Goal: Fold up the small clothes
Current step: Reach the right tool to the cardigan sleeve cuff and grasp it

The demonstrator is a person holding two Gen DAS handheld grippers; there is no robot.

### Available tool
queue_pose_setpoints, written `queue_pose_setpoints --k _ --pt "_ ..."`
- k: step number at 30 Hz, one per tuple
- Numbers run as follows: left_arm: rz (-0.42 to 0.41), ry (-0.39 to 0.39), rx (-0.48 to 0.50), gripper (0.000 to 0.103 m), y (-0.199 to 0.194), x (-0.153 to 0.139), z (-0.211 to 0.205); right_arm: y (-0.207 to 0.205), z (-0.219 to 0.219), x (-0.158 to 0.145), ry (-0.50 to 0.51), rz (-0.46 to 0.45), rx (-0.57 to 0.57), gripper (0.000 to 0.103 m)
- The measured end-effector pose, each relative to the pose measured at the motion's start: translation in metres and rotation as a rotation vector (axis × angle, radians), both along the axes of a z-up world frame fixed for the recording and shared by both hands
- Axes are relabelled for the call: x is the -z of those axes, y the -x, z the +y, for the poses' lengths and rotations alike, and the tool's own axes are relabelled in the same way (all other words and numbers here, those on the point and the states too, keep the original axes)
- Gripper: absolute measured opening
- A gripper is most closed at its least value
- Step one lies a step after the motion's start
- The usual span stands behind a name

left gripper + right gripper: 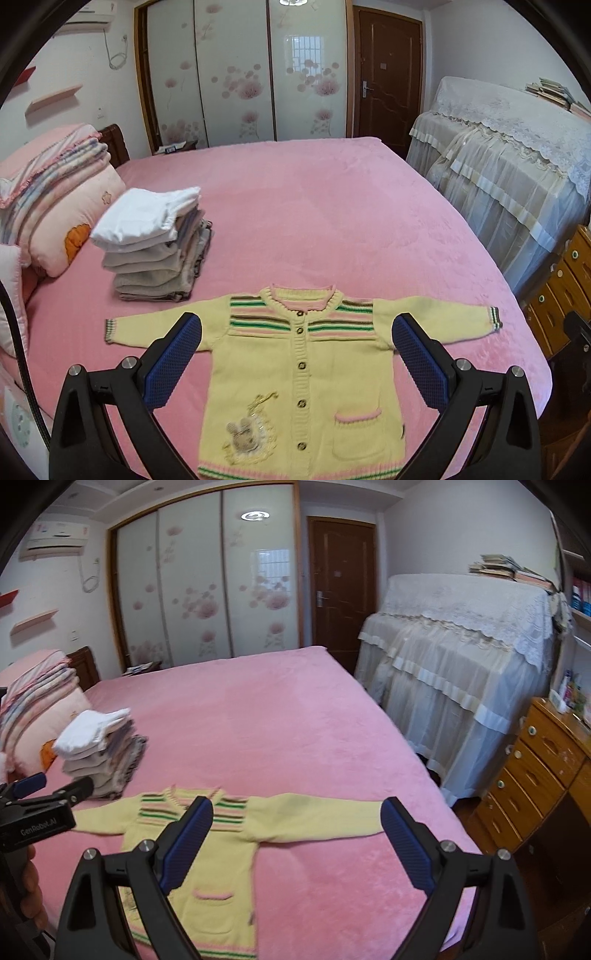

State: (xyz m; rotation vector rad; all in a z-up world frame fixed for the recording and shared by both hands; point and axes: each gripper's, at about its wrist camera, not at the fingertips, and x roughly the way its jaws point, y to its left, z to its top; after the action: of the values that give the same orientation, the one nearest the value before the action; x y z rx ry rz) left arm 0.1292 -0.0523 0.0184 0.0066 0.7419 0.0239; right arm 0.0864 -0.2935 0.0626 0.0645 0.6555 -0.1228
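Both grippers, left gripper and right gripper, hover empty with jaws spread apart above the yellow cardigan, lying flat, sleeves outstretched, by the bed's near edge.

Cloth, plastic, wood

Knitted yellow cardigan on a plush pink bedspread; gripper pads — textured blue rubber, matt black plastic arms; glossy wooden drawers.

Ahead of you a pink bedspread fills mid-frame. Behind it stand floral sliding wardrobe doors and a brown door. Upper left hangs an air conditioner; at right, lace-draped furniture and a wooden drawer chest.
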Motion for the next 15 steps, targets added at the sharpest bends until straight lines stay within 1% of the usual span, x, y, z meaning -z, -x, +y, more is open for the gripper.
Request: queue_pose_setpoints --k 4,6,11,15 --pt "0.030 0.044 0.010 0.102 -0.030 0.023 -0.011 -0.017 -0.029 0.018 -0.004 0.025 0.052 0.093" --pt "0.038 0.052 0.015 0.102 -0.042 0.036 -0.019 -0.027 -0.048 0.030 -0.011 0.052 0.091 0.093" --pt "0.056 0.037 0.050 0.102 -0.071 0.075 -0.051 -0.043 -0.092 0.064 -0.042 0.105 0.181 0.093" --pt "0.066 0.032 0.078 0.102 -0.086 0.102 -0.074 -0.050 -0.116 0.087 -0.064 0.134 0.235 0.093"
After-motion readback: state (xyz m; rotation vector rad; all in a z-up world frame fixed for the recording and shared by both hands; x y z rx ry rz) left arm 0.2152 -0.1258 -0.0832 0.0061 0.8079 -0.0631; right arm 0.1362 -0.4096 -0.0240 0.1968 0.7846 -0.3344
